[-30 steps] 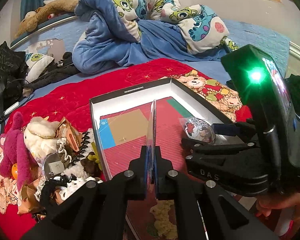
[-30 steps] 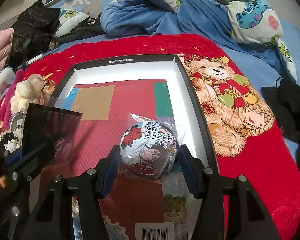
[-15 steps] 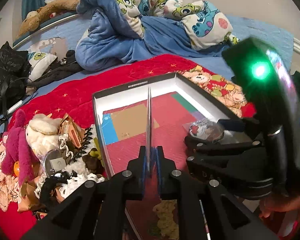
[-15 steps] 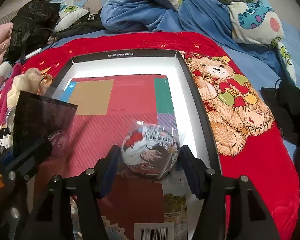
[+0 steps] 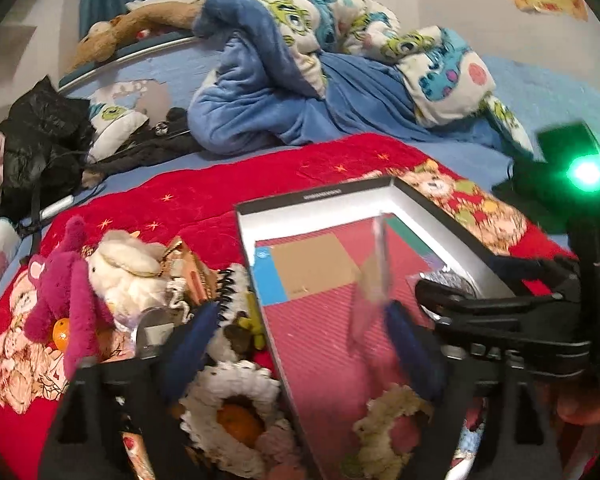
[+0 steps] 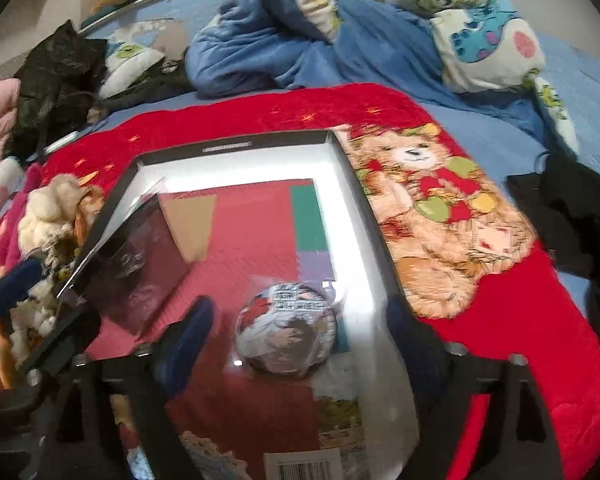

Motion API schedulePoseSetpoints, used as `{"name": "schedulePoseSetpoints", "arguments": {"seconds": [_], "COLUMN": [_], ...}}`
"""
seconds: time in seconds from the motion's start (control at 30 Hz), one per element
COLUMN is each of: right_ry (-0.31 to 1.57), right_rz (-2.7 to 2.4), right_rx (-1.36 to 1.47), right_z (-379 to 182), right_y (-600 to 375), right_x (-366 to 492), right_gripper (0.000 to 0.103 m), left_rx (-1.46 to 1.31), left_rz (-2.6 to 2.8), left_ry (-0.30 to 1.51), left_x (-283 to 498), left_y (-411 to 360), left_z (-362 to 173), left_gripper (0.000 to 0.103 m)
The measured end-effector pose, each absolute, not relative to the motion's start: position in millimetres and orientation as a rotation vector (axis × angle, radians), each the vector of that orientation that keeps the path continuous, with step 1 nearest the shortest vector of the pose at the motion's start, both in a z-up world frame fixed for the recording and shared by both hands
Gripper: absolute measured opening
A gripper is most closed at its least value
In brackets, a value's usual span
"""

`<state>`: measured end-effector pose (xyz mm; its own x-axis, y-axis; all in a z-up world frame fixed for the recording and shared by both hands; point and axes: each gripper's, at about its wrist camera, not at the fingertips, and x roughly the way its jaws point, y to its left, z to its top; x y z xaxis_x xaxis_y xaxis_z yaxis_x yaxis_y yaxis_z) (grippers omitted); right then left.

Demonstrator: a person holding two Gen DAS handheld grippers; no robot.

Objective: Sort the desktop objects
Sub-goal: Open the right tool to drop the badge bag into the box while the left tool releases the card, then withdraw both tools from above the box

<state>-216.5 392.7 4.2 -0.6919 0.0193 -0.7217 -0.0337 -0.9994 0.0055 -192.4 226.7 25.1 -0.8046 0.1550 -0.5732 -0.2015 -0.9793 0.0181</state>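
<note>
Two fisheye views, taken one after the other, with places given against the shallow black-rimmed box (image 5: 452,216).

Left wrist view: looking down past the left gripper (image 5: 300,340), jaws opening and already spread wide, blue pads touching nothing. Between them, over the box's red lining, a thin clear card sleeve (image 5: 374,276), blurred, standing on edge and tipping, free of both pads. Left of the box, resting on the red blanket (image 5: 204,188), a heap of plush toys (image 5: 100,276) and trinkets. Right of the box, showing the right gripper (image 5: 496,296) from the side, a green light glowing on it.

Right wrist view: looking down past the right gripper (image 6: 300,332), jaws opening, pads standing clear on both sides of a round wrapped badge (image 6: 286,330). Badge lying flat inside the box (image 6: 228,146), near its right wall. Card sleeve (image 6: 128,256) leaning, dark and glossy, at the box's left side. Printed on the blanket (image 6: 500,320) right of the box, a teddy bear (image 6: 432,208).
</note>
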Motion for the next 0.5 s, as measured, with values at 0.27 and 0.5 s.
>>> {"name": "schedulePoseSetpoints", "arguments": {"seconds": [0.27, 0.5], "right_ry": [0.126, 0.128], "right_rz": [2.912, 2.913], "right_rx": [-1.205, -1.204], "right_z": [7.4, 7.3], "right_y": [396.7, 397.0], "right_x": [-212.9, -212.5], "right_gripper": [0.098, 0.098], "left_rx": [-0.862, -0.869], "left_rz": [2.826, 2.823], "left_ry": [0.112, 0.111], "left_x": [-192.7, -193.5], "left_y": [218.2, 219.7], "left_z": [30.4, 29.6], "left_gripper": [0.103, 0.103]}}
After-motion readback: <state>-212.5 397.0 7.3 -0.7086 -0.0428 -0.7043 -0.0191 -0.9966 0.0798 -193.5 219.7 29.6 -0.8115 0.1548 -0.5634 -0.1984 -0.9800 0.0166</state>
